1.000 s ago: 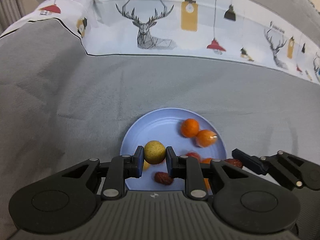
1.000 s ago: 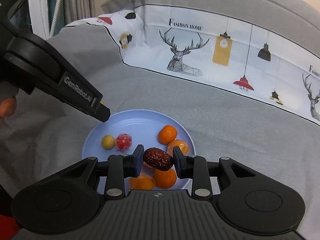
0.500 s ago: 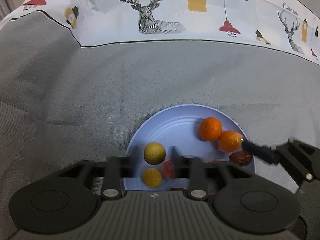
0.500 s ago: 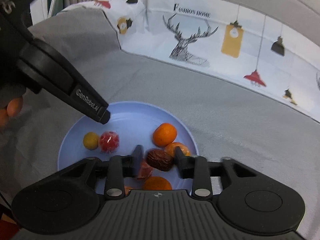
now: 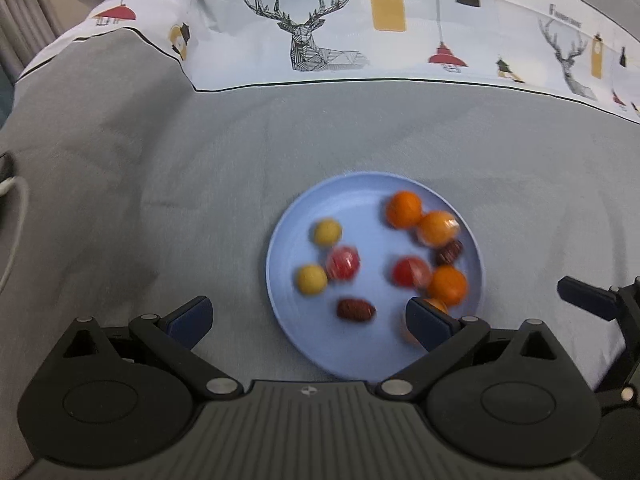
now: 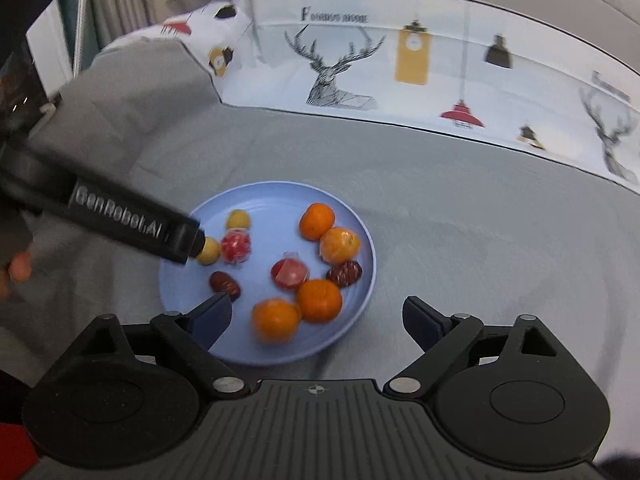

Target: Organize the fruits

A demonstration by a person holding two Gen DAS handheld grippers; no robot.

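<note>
Pale blue plate [image 5: 280, 264] on the grey cloth [image 5: 168, 184], carrying all the fruit in view. On its left half lie two yellow fruits [image 5: 327, 232], a red wrapped fruit [image 5: 342, 263] between them and a dark date [image 5: 355, 309] nearer my cameras. On the right half four oranges [image 5: 404, 209] run in a loose column along the rim, with a second red wrapped fruit [image 6: 289, 274] and a second date [image 6: 345, 273] among them; both views are slightly blurred.

My left claw [image 5: 308, 322] stands wide, its jaws just having opened, and nothing is between them: one finger hangs over the cloth left of the plate, the other over the plate's near right rim. My right claw [image 6: 318, 320] is likewise wide after just opening, and empty, straddling the plate's near right edge. In the right wrist view a finger of the left claw crosses in front of one yellow fruit.

Beyond the grey cloth runs a white printed fabric [image 5: 360, 20] with deer and lamps.
</note>
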